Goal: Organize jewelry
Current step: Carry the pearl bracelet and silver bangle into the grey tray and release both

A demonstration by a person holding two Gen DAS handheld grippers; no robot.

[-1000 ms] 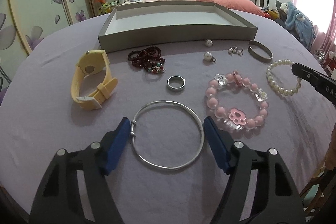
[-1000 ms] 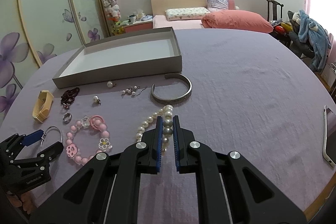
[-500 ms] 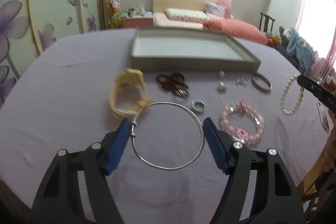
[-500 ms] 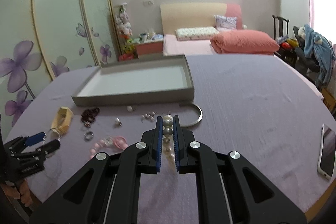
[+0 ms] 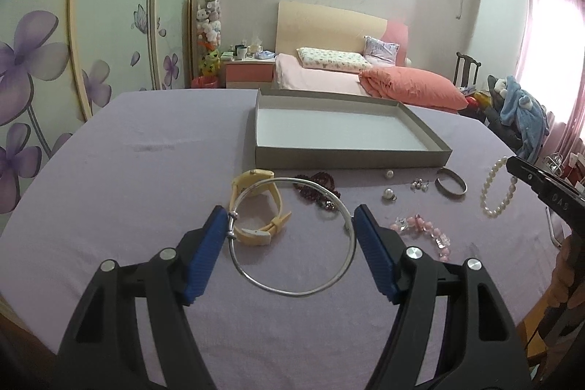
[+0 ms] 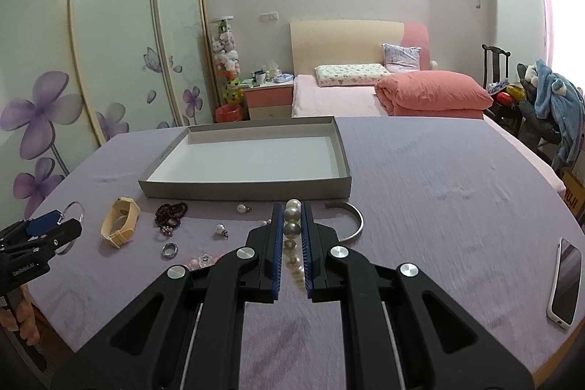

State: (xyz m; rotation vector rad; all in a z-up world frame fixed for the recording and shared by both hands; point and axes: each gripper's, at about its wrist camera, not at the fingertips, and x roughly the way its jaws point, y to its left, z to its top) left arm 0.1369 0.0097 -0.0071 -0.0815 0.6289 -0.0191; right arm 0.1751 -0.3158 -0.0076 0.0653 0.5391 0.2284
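Observation:
My left gripper (image 5: 290, 220) is shut on a thin silver bangle (image 5: 292, 291) and holds it above the purple table. My right gripper (image 6: 291, 211) is shut on a white pearl bracelet (image 6: 292, 216), lifted off the table; the bracelet also shows hanging at the right of the left wrist view (image 5: 497, 187). An empty grey tray (image 5: 347, 158) stands behind the jewelry, also in the right wrist view (image 6: 248, 187). On the cloth lie a yellow watch (image 5: 257, 207), dark red beads (image 5: 316, 187), a pink bead bracelet (image 5: 424, 231), a silver cuff (image 5: 451, 185) and pearl earrings (image 5: 388, 194).
A silver ring (image 6: 170, 249) lies near the pink beads. A phone (image 6: 565, 282) lies at the table's right edge. A bed (image 6: 387, 90) and a chair with clothes (image 6: 548, 105) stand beyond the table.
Both grippers have risen from the table, the left with the silver bangle and the right with the pearl bracelet. The other jewelry has stayed in place.

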